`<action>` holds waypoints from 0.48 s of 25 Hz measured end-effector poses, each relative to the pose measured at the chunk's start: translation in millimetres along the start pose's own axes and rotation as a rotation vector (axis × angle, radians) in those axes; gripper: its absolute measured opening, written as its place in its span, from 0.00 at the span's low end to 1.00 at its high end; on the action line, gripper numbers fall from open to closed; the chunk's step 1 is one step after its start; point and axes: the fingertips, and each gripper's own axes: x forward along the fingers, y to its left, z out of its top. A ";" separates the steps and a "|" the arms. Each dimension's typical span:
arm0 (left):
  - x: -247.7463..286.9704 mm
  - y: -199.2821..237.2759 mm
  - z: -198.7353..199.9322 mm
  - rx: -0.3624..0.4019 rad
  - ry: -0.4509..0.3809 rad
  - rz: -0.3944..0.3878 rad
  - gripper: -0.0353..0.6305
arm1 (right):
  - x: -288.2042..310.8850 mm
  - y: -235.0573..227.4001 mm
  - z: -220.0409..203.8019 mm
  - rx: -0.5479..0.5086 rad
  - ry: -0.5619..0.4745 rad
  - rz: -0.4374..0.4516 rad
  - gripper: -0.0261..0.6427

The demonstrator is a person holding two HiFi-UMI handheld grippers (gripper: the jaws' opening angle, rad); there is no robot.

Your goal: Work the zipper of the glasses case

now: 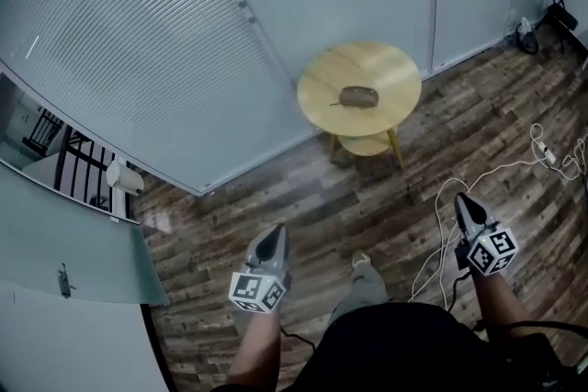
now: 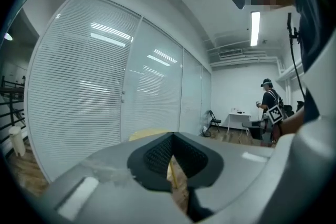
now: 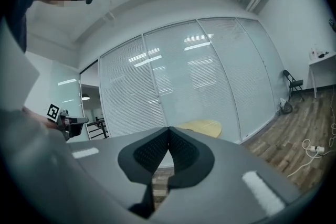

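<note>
A dark oval glasses case (image 1: 358,96) lies on a round pale wooden table (image 1: 395,69) in the head view, well ahead of me. My left gripper (image 1: 274,240) hangs low over the floor at the left, shut and empty. My right gripper (image 1: 467,208) is held at the right, also shut with nothing in it. Both are far short of the table. In the left gripper view the dark pads (image 2: 157,155) meet at their tips, with the table edge (image 2: 144,135) beyond. In the right gripper view the pads (image 3: 181,155) also meet, and the table top (image 3: 202,127) shows behind them.
A glass wall with blinds (image 1: 184,23) runs behind the table. White cables and a power strip (image 1: 547,153) lie on the wooden floor at the right. A lower shelf (image 1: 366,144) sits under the table. Another person (image 2: 269,107) stands far off by a white desk.
</note>
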 end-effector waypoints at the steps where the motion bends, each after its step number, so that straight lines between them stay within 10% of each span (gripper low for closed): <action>1: 17.8 22.7 5.7 -0.005 0.003 0.024 0.06 | 17.7 1.5 5.7 -0.008 -0.003 0.003 0.05; 4: 78.7 78.4 17.5 -0.059 0.008 0.090 0.06 | 66.9 -6.5 21.8 -0.007 -0.009 -0.021 0.05; 12: 217.6 129.9 36.6 -0.024 0.029 -0.114 0.06 | 180.3 -32.4 63.1 0.004 -0.094 -0.111 0.05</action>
